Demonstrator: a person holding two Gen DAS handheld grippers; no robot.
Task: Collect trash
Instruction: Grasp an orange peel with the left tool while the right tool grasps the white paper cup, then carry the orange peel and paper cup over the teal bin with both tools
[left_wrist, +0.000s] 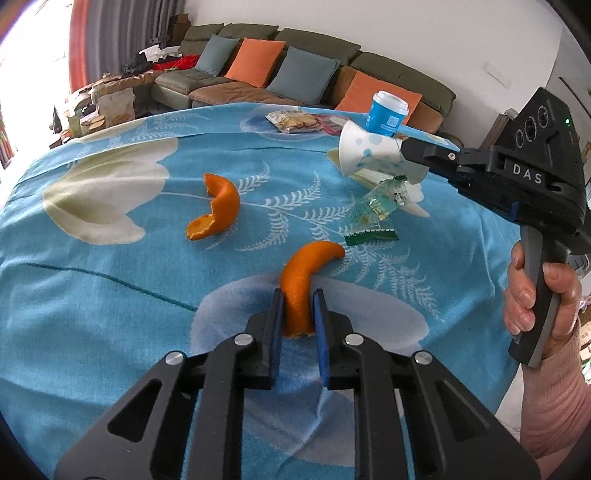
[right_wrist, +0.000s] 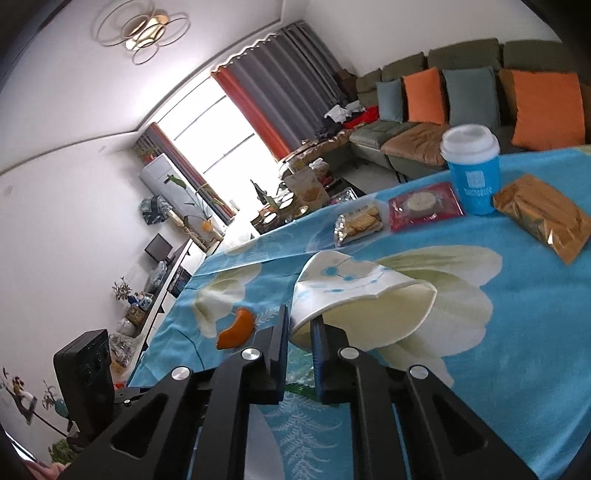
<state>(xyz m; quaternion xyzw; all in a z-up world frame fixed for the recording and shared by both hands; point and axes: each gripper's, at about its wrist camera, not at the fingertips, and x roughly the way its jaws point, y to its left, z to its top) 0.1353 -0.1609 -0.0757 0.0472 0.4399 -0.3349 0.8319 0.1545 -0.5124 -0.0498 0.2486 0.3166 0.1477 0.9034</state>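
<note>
Down low, the left gripper (left_wrist: 298, 308) has its jaws clamped on one end of an orange peel (left_wrist: 308, 275), whose far end curls over the blue flowered cloth (left_wrist: 110, 295) on the tabletop. The right gripper (right_wrist: 299, 328), held in a hand (left_wrist: 535, 295), has its jaws pinched on the rim of a crumpled paper cup (right_wrist: 354, 291), lifted clear of the cloth. Below the cup lie clear and green wrappers (left_wrist: 373, 218). A second peel (left_wrist: 218, 208) lies apart to the left. Farther back stand a blue lidded cup (right_wrist: 471, 170) and snack packets (right_wrist: 358, 221).
</note>
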